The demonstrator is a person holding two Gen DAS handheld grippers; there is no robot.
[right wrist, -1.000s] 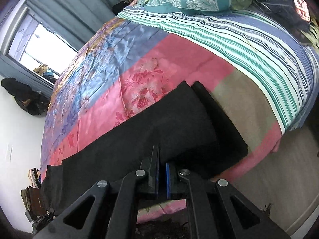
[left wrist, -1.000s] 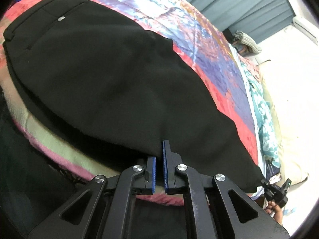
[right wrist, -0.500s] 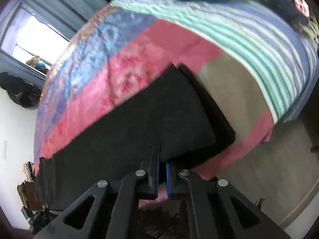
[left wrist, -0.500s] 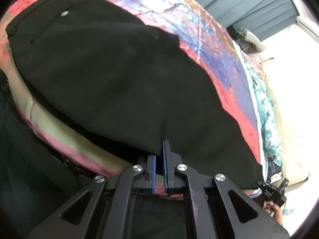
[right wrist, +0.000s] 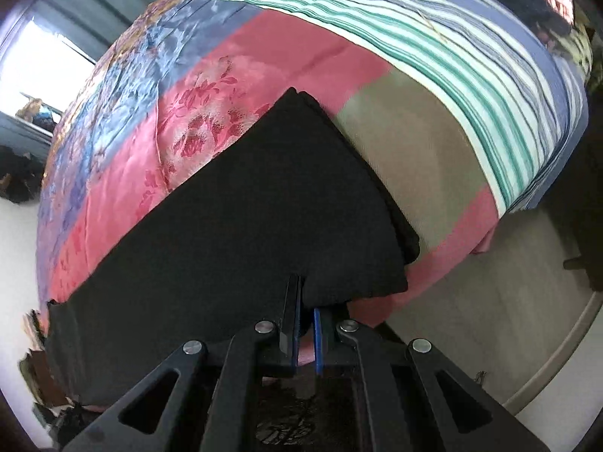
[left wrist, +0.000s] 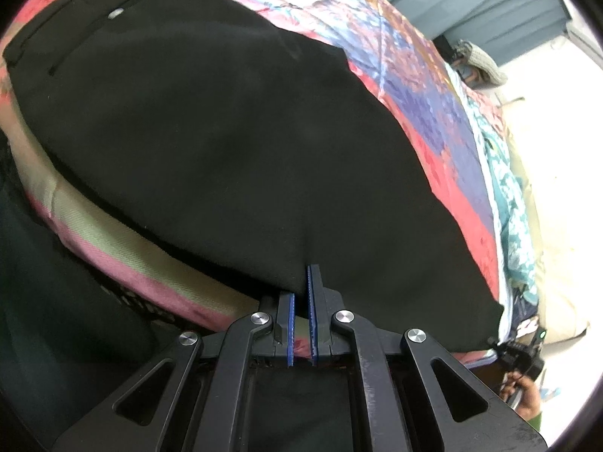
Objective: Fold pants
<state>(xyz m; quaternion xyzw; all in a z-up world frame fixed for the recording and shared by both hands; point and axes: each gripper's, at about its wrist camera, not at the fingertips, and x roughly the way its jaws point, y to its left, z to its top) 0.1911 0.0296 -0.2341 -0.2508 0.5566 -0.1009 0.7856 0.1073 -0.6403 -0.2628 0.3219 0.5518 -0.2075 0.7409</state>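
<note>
Gripping the black trousers' [left wrist: 233, 143] near edge, left gripper [left wrist: 300, 293] and right gripper [right wrist: 306, 301] clamp thin cloth that may slip under uneven pulling.

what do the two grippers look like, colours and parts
Both the left gripper and right gripper are matte black, with angular linkage arms that have triangular cutouts, round silver pivot screws, and blue ridged pads lining the inner faces of the fingers. No cables or sleeves show.

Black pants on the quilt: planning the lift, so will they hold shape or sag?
The black fabric pants will probably sag between grips, since they drape over the patchwork quilt. The stacked cuff layers look offset, so they may slide apart.
</note>
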